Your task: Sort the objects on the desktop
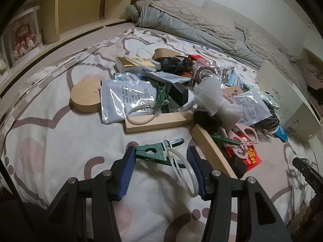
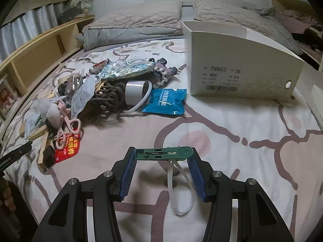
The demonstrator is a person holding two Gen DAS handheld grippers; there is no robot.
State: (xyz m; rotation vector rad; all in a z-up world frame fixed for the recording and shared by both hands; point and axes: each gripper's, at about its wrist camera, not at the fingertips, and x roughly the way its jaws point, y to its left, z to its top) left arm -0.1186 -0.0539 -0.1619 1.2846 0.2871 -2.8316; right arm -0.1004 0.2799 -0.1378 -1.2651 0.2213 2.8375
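The right gripper (image 2: 162, 155) clamps a green clip (image 2: 164, 153) crosswise between its blue pads, a white loop (image 2: 180, 189) dangling below it. The left gripper (image 1: 161, 155) likewise pinches another green clip (image 1: 157, 154), lifted above the patterned bedsheet (image 1: 60, 141). Beyond lies the clutter pile (image 1: 181, 92), and a white shoebox (image 2: 242, 70) stands further right.

Both wrist views angled down, close over bed (image 1: 50, 141); share clutter pile (image 1: 181, 92)
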